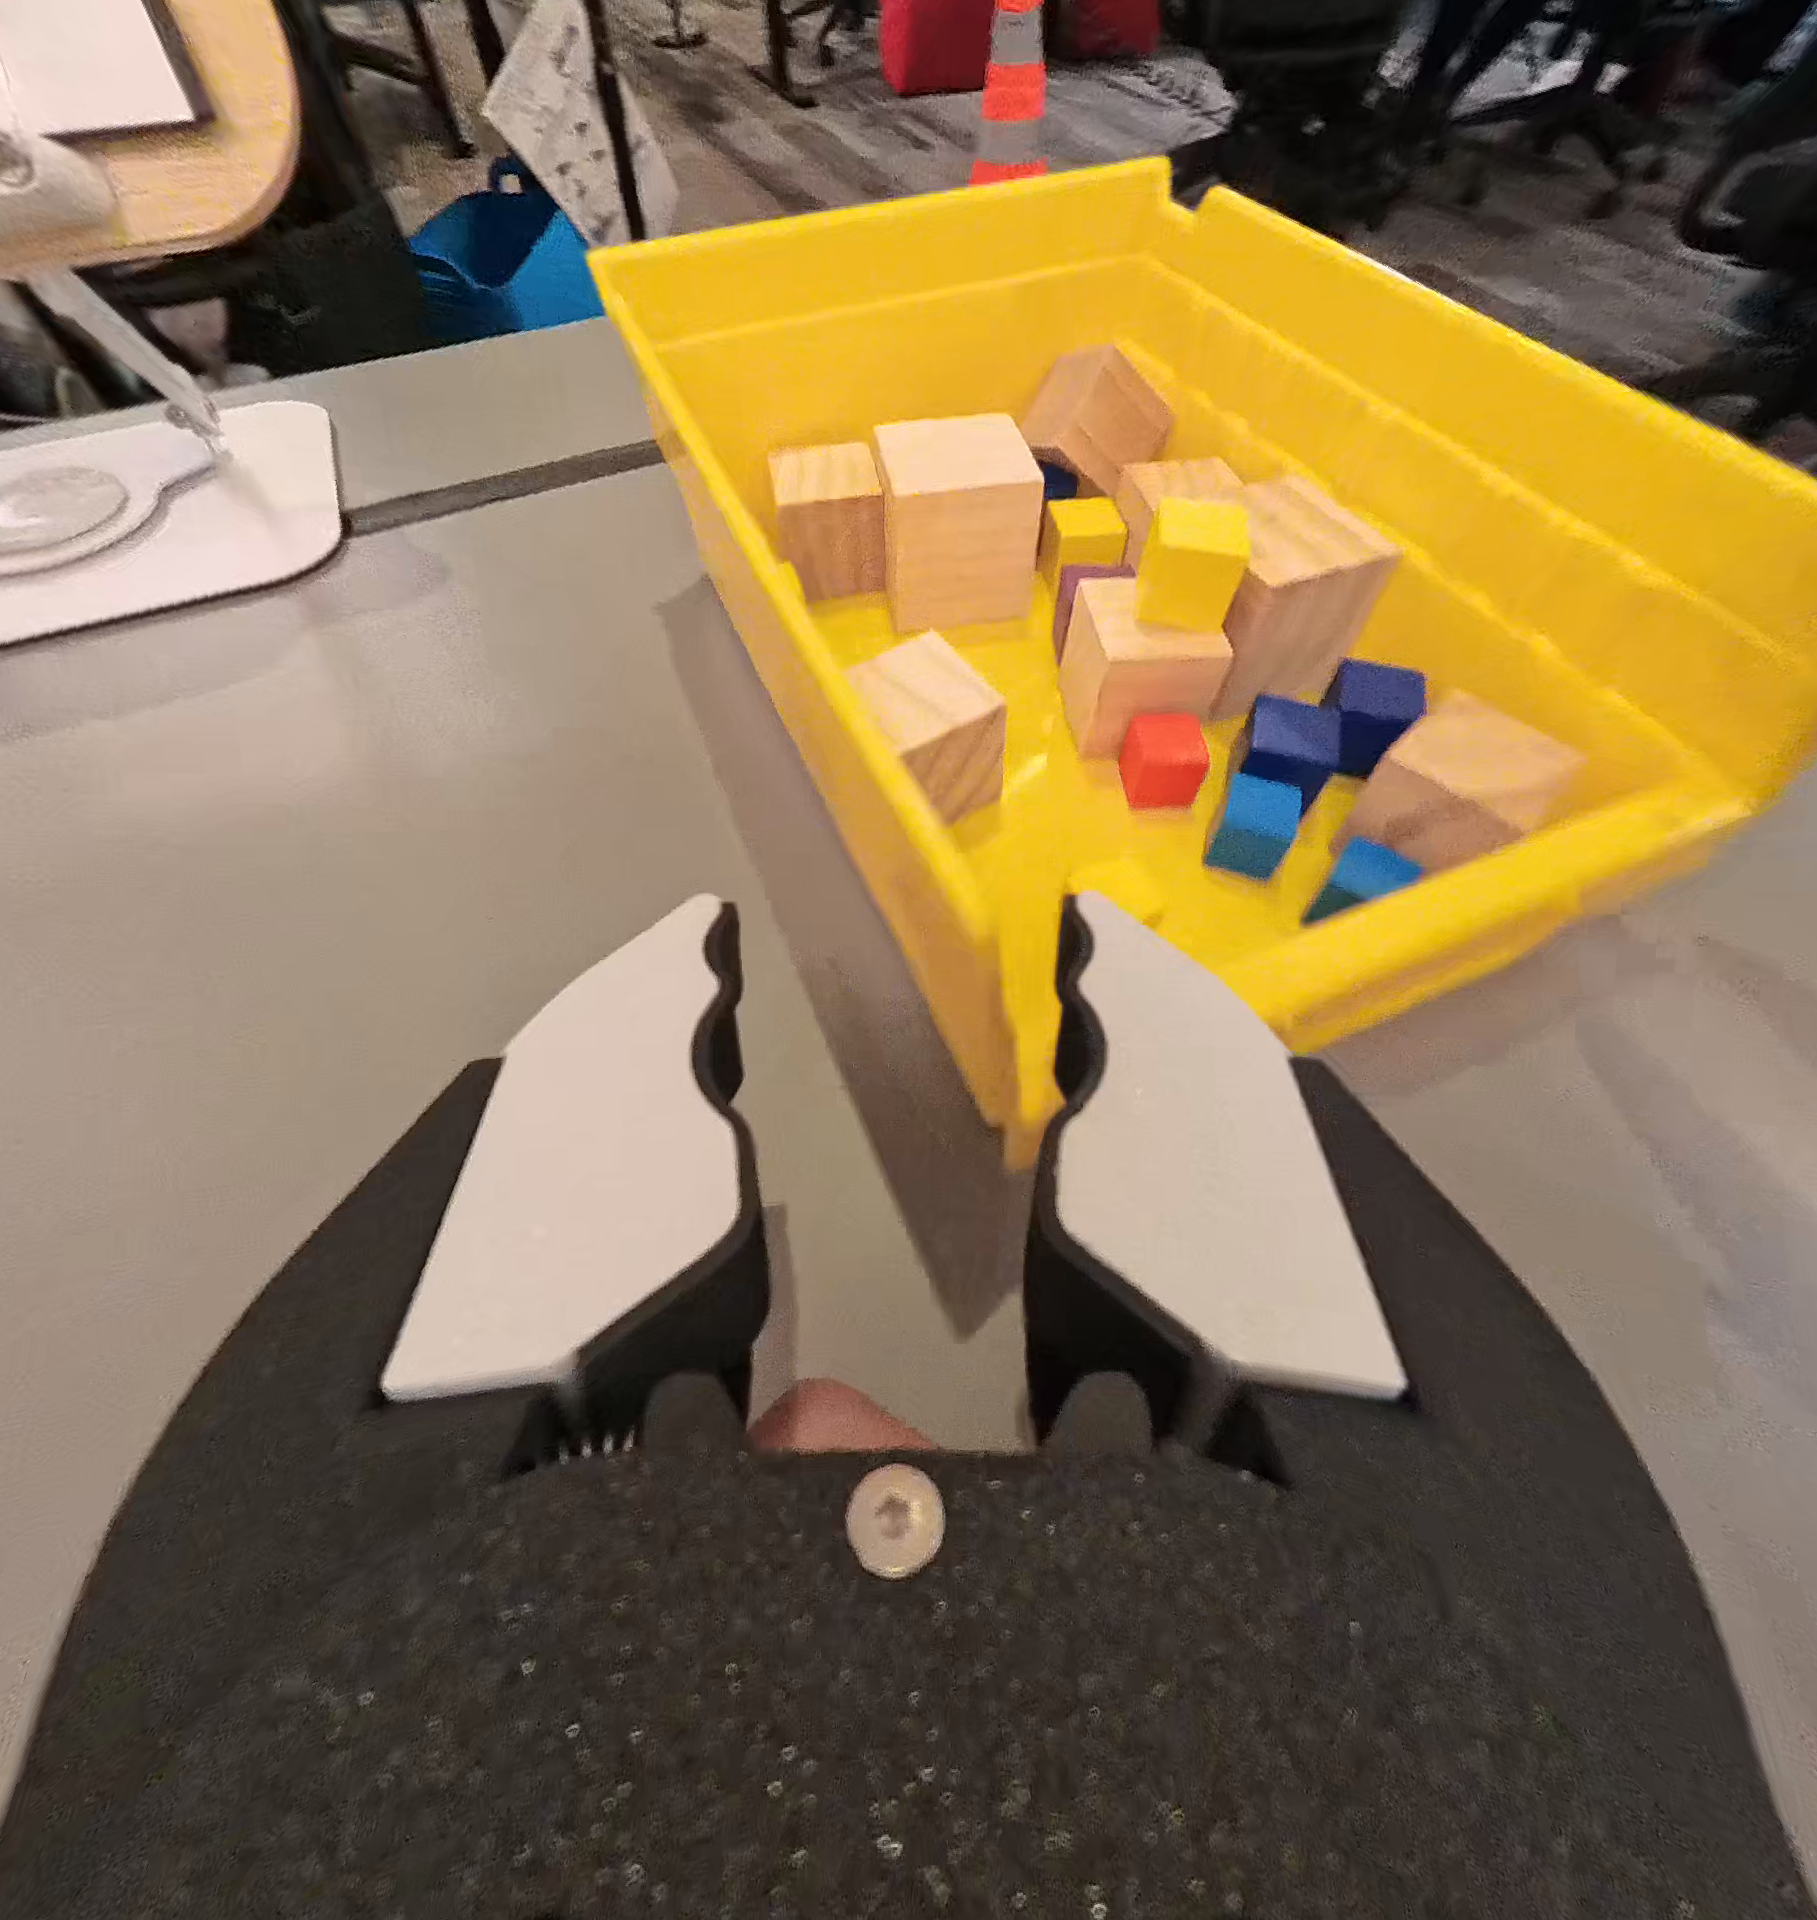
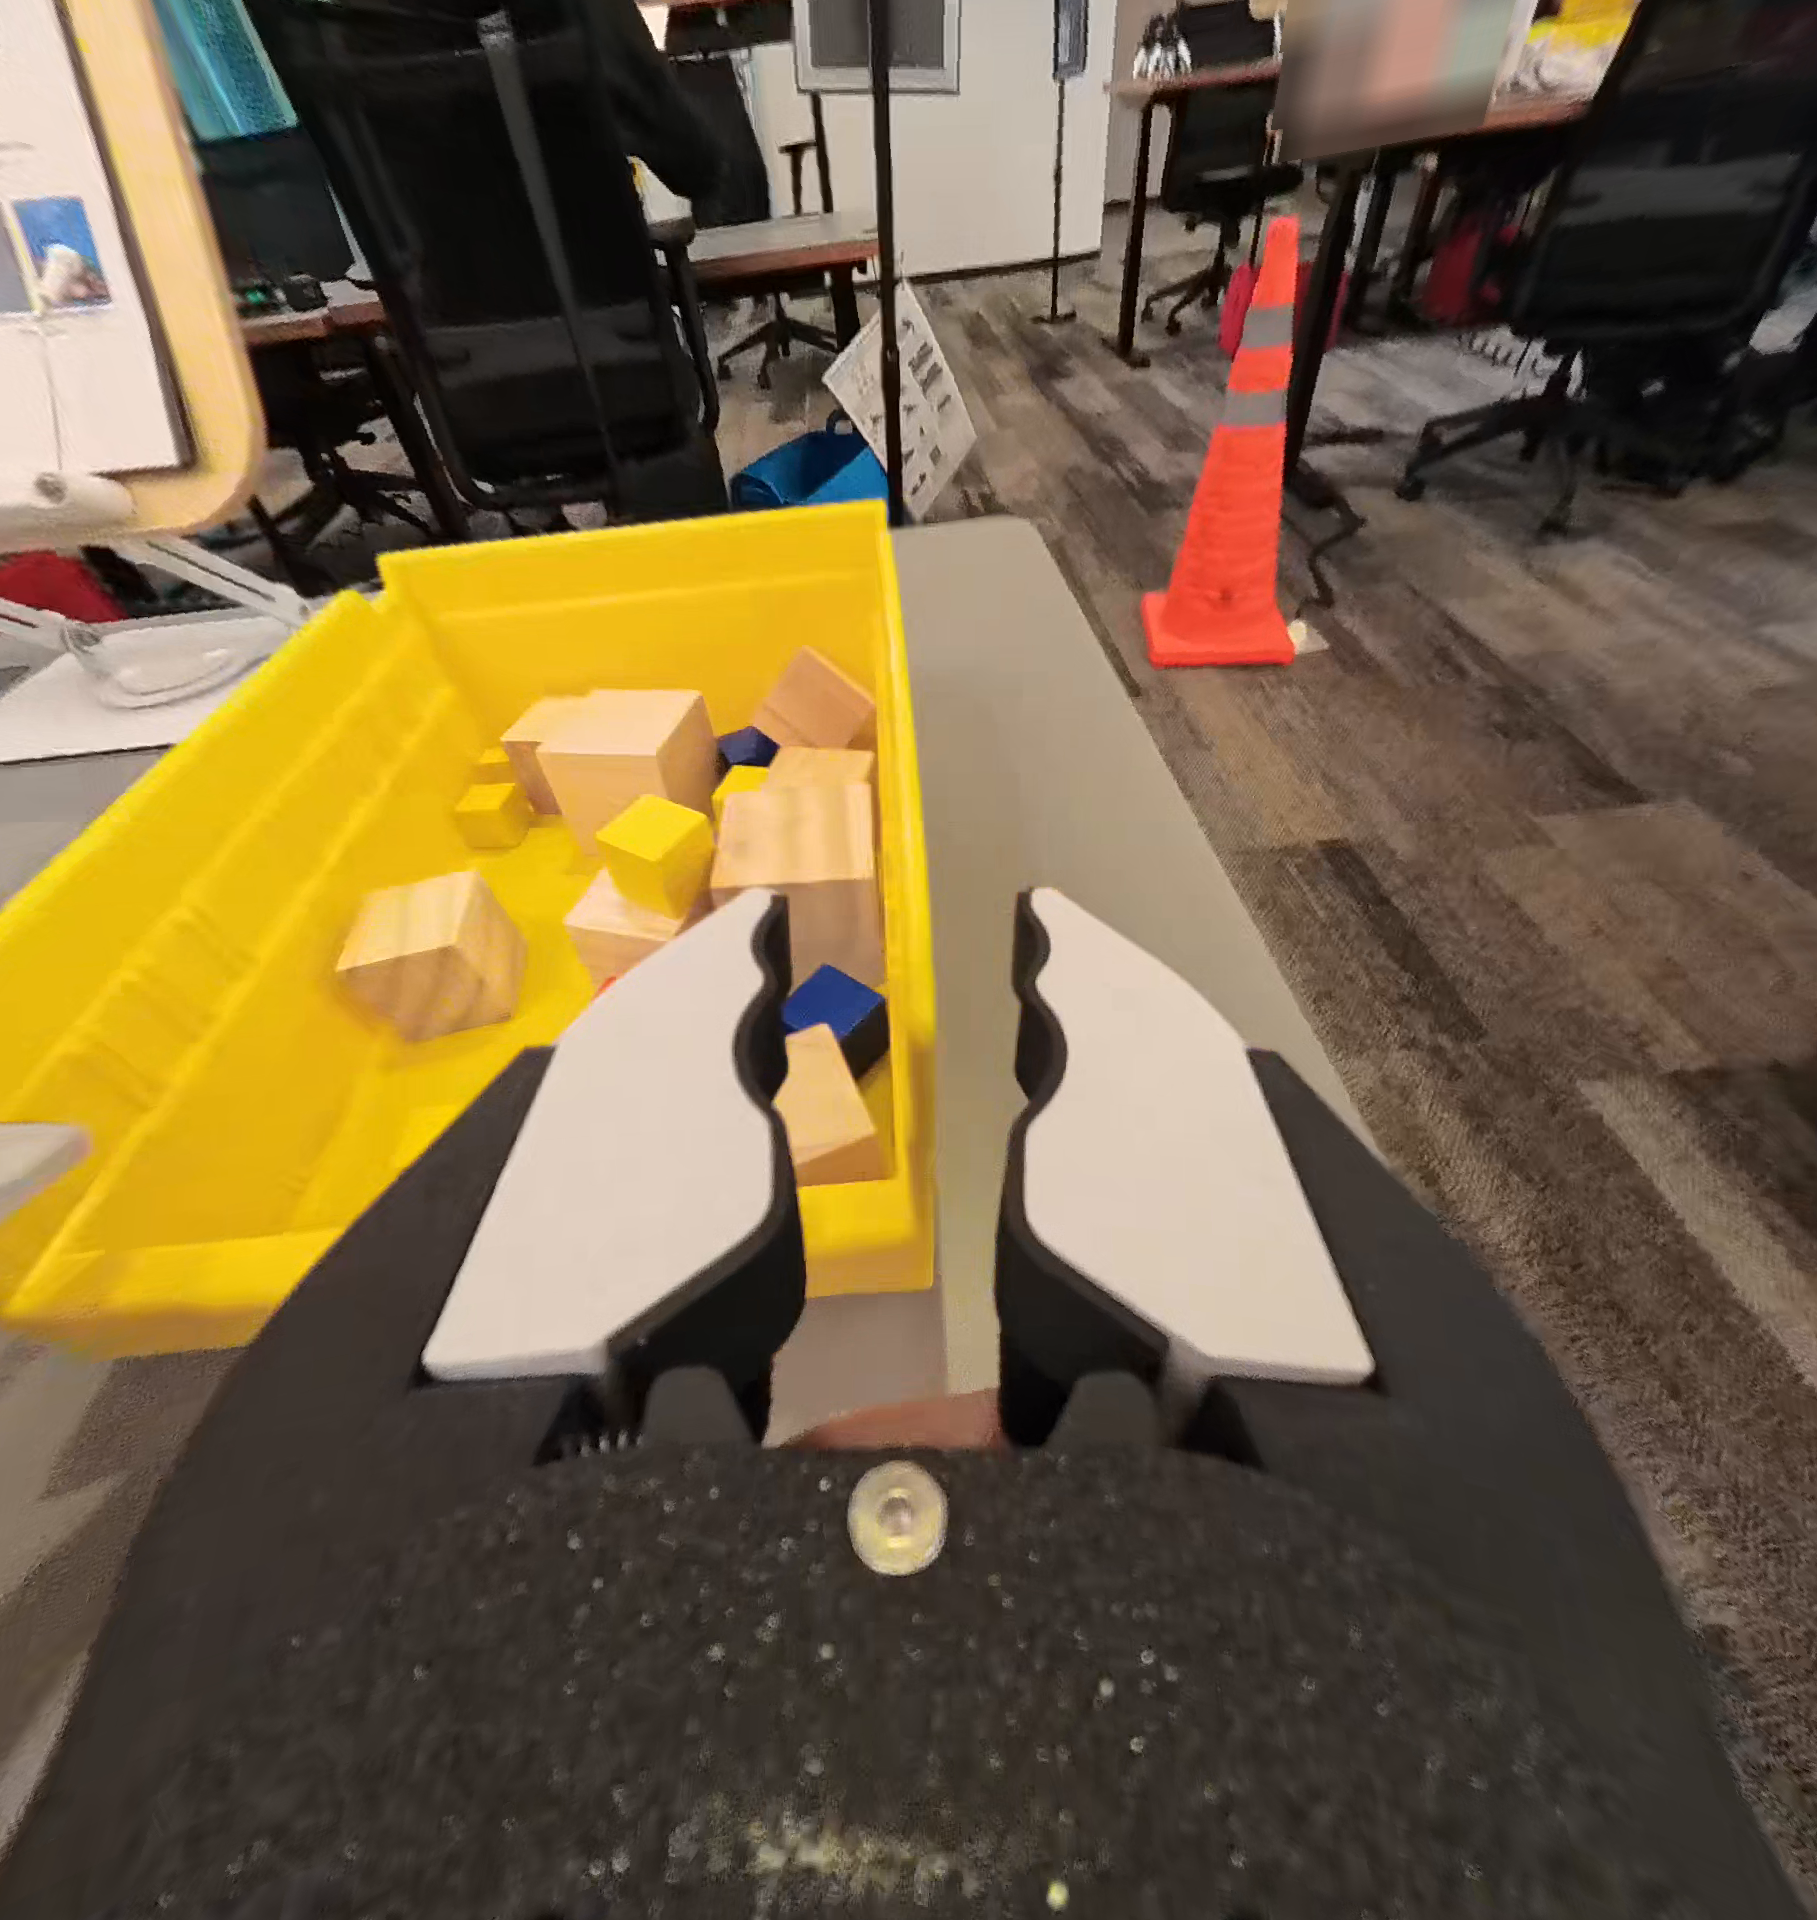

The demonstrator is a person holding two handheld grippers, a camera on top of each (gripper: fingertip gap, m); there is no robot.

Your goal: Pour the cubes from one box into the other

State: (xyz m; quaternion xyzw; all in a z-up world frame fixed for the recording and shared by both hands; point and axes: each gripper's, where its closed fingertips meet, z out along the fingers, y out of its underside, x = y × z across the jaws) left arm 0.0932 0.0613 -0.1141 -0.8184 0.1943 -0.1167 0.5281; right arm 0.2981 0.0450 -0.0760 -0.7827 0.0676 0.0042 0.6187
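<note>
Currently: left claw [image 1: 896,914] and right claw [image 2: 899,909], both agape, empty, flanking yellow box [image 1: 1486,499] of cubes [image 1: 956,520] on surface [image 1: 312,883].

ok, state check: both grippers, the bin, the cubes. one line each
left gripper: open, empty, straddling the bin's near left corner
right gripper: open, empty, straddling the bin's right wall
yellow bin: upright on the grey table, holding the cubes
wooden cubes: loose in the bin, some tilted
small coloured cubes: loose among the wooden ones, one yellow perched on a wooden cube
</note>
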